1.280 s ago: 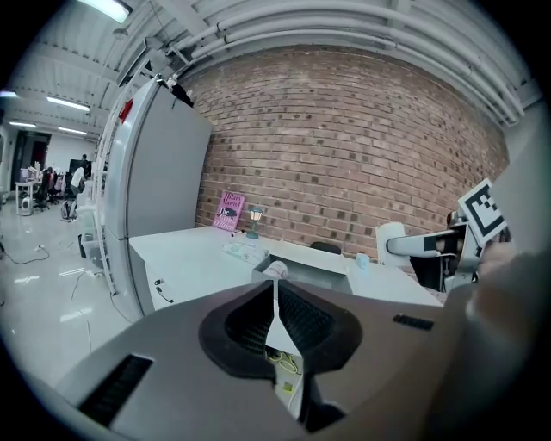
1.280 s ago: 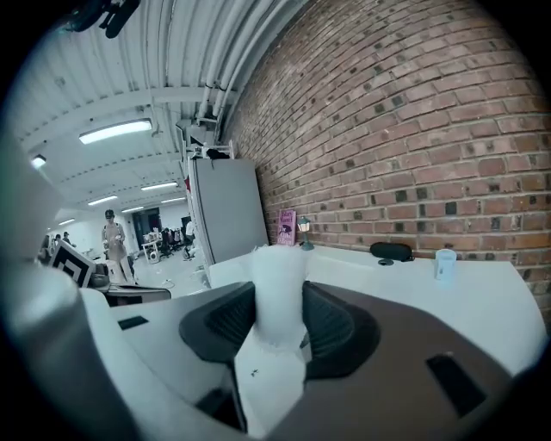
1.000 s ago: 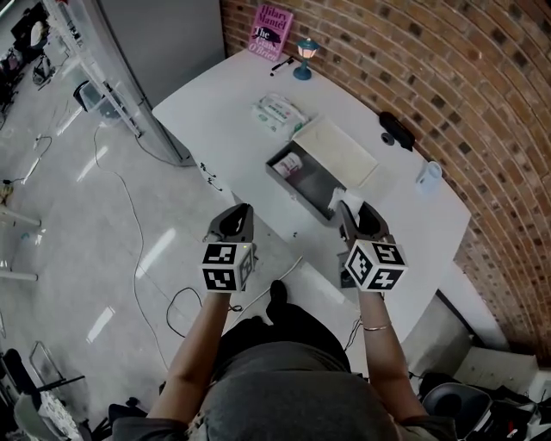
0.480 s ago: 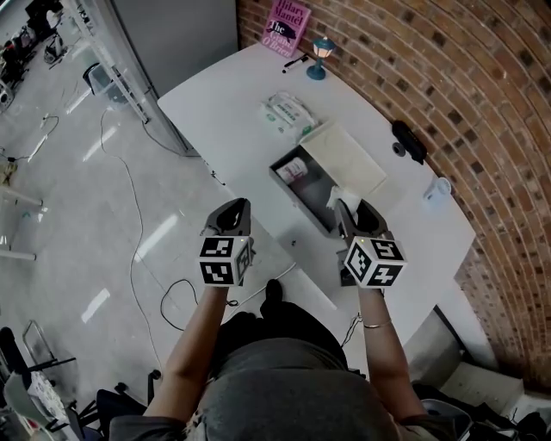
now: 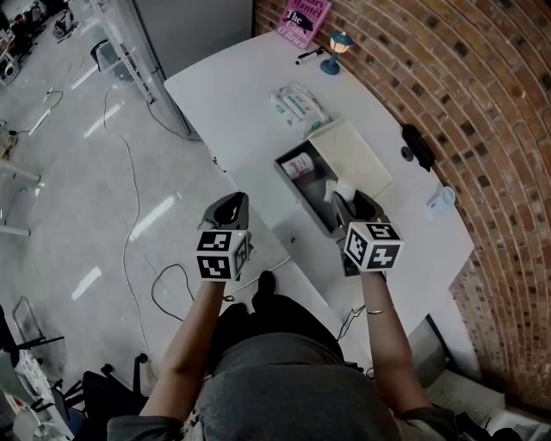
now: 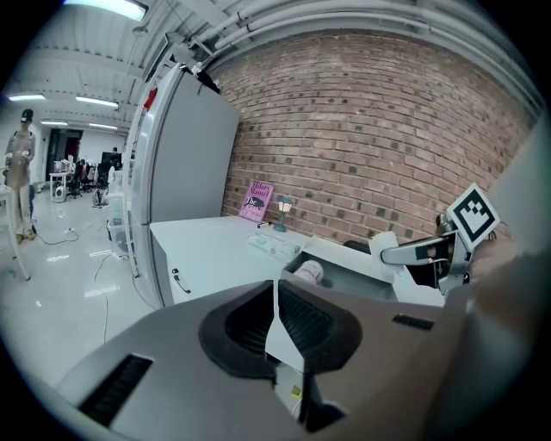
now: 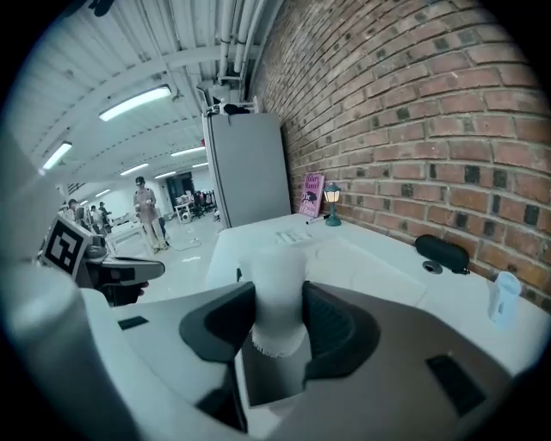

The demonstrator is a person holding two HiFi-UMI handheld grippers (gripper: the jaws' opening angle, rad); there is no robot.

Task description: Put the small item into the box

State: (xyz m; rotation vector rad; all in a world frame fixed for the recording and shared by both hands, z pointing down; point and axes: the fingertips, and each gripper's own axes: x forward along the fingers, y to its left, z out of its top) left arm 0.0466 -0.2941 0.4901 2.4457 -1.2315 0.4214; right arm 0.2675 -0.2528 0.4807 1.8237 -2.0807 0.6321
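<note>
An open grey box [image 5: 303,191] lies on the white table [image 5: 232,103], its pale lid [image 5: 353,155] folded back toward the brick wall. A small pink-and-white container [image 5: 299,165] rests inside at the far end. My right gripper [image 5: 344,201] hovers over the box's near end, shut on a small white rolled item [image 5: 336,189]. In the right gripper view that white item [image 7: 277,293] stands pinched between the jaws of the right gripper [image 7: 277,320], with the box interior [image 7: 263,383] below. My left gripper [image 5: 231,201] is shut and empty, off the table's front edge, left of the box.
A pink book [image 5: 306,19], a small blue lamp [image 5: 336,41] and a pen [image 5: 308,56] sit at the table's far end. A packet of wipes [image 5: 299,103] lies beyond the box. A black case [image 5: 419,146] and a small clear bottle [image 5: 441,200] stand by the wall.
The right gripper has carried the white item a little forward, from beside the box's near end to over it. The left gripper stays shut in about the same place.
</note>
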